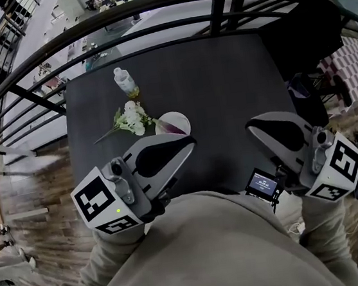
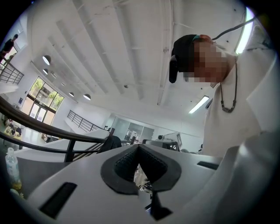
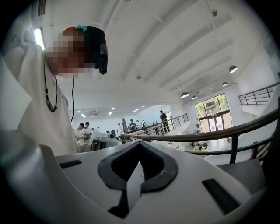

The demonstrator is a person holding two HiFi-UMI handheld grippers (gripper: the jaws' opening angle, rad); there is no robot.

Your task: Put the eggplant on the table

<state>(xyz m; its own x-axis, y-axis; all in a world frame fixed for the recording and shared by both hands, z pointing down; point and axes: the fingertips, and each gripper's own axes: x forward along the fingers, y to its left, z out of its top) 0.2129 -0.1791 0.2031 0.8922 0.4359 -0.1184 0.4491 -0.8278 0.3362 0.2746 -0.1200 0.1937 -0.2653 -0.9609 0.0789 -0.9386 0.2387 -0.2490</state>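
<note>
On the dark table lies a pale round thing with a purple side, seemingly the eggplant, next to a sprig of white flowers. My left gripper is held near my body with its tip just short of that thing in the head view, and its jaws are shut with nothing between them. At the right my right gripper is also shut and empty, over the table's near part. Both gripper views look out level at the hall and at the person holding them; neither shows the table's objects.
A small clear bottle stands behind the flowers. A dark curved railing runs round the table's far side. Something dark is draped at the far right corner. A small lit screen sits near the right gripper.
</note>
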